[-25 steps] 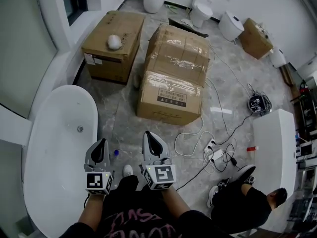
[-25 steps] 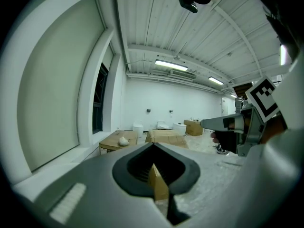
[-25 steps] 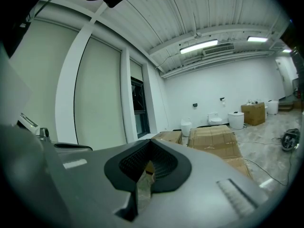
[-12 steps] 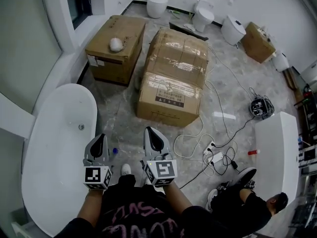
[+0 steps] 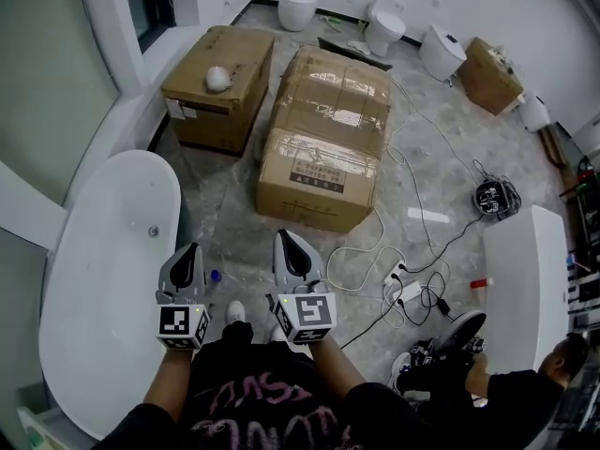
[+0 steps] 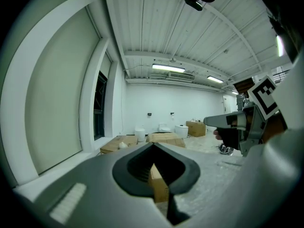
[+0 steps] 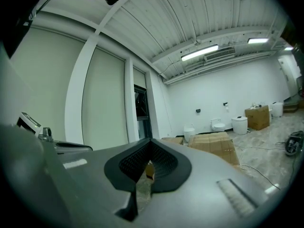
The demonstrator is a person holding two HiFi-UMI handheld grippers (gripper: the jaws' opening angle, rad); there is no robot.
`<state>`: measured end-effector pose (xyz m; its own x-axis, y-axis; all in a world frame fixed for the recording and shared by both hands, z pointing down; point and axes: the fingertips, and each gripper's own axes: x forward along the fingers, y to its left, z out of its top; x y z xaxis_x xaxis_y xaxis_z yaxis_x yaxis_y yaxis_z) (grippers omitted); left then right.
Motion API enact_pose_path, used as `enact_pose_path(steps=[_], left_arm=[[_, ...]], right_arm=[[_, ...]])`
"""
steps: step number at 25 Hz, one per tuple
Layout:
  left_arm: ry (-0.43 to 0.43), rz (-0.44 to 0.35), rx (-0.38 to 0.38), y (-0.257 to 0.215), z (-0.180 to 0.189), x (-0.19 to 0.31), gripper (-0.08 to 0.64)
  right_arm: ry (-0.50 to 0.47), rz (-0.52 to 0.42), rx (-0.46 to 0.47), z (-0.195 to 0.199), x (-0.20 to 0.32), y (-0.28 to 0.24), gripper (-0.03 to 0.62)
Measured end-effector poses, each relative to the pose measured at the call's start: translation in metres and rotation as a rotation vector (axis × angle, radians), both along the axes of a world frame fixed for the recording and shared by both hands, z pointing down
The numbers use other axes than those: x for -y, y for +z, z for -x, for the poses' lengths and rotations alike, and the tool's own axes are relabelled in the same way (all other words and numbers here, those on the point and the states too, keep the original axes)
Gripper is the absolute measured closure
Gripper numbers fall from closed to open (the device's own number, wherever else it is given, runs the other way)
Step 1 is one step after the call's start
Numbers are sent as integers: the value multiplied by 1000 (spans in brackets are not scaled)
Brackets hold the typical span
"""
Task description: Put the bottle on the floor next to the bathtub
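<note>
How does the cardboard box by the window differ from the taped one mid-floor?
The window-side box carries a white round object on top; the middle box has nothing on it. The middle box is wrapped in shiny clear tape and has a printed label across its near face; the window-side box has only a small label at one corner. Both are closed brown cardboard, standing on the floor.

A bathtub (image 5: 103, 279) fills the near left of the floor (image 5: 225, 218). A bottle (image 5: 215, 276) sits on the floor just beside the tub's right rim. Farther ahead, one box (image 5: 217, 87) sits left of a larger box (image 5: 328, 139). Toilets (image 5: 384, 24) line the far wall. Cables (image 5: 427, 242) trail rightward toward a second tub (image 5: 520, 279) at the right edge.
</note>
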<state>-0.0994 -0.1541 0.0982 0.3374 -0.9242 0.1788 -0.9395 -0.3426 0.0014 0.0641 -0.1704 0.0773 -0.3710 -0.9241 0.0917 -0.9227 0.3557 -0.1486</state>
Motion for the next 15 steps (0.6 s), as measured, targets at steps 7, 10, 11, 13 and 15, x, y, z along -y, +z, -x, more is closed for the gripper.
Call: enact_pose_path(steps=[7,10,11,13,15], left_arm=[[-9,-21,3,-4,-4,-13,560],[-12,-29,4,-5,-5,-17,558],[-14,-32,3,-6,-5,-19,558],[-19,-38,-2,-8,-5,-22,559],[-22,-43,-8,-10,-5,-23,558]], right_arm=[[-18,-7,7,-1,-11,3,580],[-21,-4,10,-1,-14,4,580],[-23,-5,10,-1,-16,4,580],[-24,-10,11,-3,-18,3,580],[-25,-10,12,-4,-20,4,580]])
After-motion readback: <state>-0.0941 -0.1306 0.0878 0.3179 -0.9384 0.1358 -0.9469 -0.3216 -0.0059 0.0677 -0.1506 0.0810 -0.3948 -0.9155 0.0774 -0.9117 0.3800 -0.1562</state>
